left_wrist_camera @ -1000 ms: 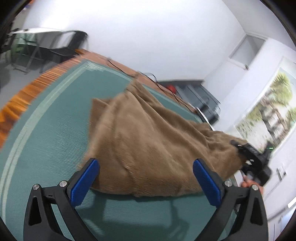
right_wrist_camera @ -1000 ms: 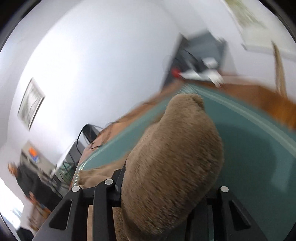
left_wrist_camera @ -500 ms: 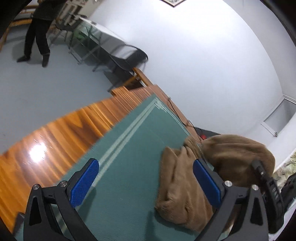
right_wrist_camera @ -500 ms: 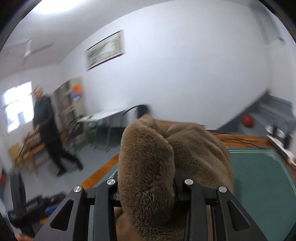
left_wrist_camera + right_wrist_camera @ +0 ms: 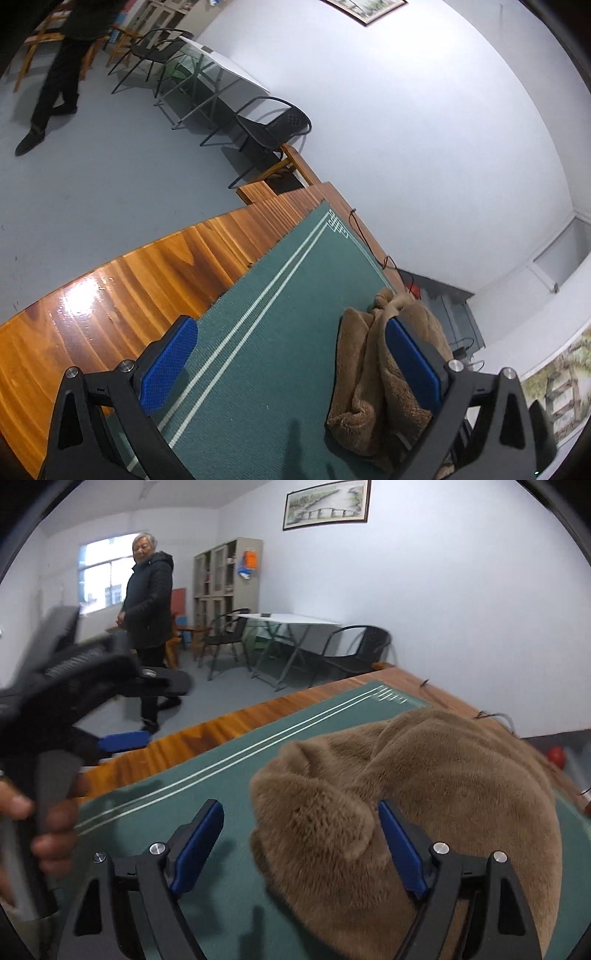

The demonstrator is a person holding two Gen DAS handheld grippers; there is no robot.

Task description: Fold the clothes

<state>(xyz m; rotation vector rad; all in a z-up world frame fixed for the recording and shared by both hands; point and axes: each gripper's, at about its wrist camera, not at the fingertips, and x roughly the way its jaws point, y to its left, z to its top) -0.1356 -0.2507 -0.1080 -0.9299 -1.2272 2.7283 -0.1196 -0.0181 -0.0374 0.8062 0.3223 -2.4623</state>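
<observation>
A brown fleece garment point(image 5: 424, 797) lies bunched in a heap on the green mat point(image 5: 221, 775). My right gripper point(image 5: 299, 849) is open just above the mat. The heap's near fold sits between its blue pads point(image 5: 400, 849) and spills over the right finger. In the left wrist view the same garment point(image 5: 365, 373) lies at the right, partly behind the right finger. My left gripper point(image 5: 291, 365) is open over bare mat point(image 5: 280, 317) with nothing between its fingers. In the right wrist view it shows at the far left, one blue pad point(image 5: 123, 740) visible, held by a hand point(image 5: 48, 823).
The mat covers a glossy wooden table point(image 5: 122, 280) whose edge runs to the left. A cable point(image 5: 369, 240) trails along the far edge. Beyond stand black chairs point(image 5: 354, 653), a white folding table point(image 5: 291, 620) and a person point(image 5: 149, 602) on the grey floor.
My right gripper has opened and let go of the garment, which now rests heaped on the mat. My left gripper stayed open and swung left, so the garment sits at its right.
</observation>
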